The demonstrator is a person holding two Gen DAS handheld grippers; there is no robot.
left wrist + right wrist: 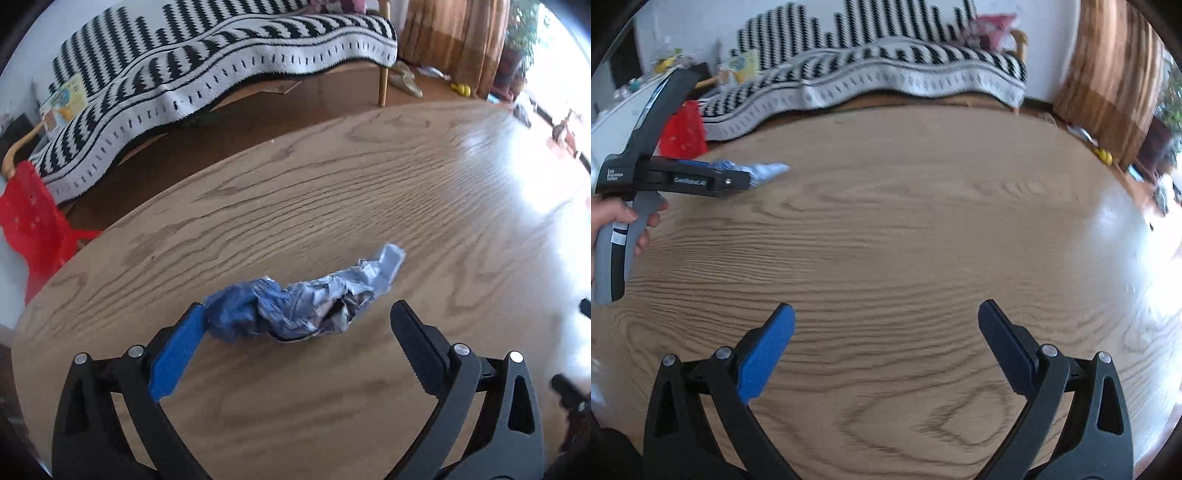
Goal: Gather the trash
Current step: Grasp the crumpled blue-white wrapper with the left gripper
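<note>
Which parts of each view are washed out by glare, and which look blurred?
Left wrist view: window glare bleaches the wooden table at right; the crumpled wrapper looks slightly smeared. Right wrist view: glare whitens the table's right edge; the striped blanket behind is blurred.

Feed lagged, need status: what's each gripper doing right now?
Left gripper: open, holding nothing, crumpled wrapper between its fingers on the table.
Right gripper: open, empty.

A striped blanket [221, 62] drapes a sofa behind the round wooden table [369, 177].
</note>
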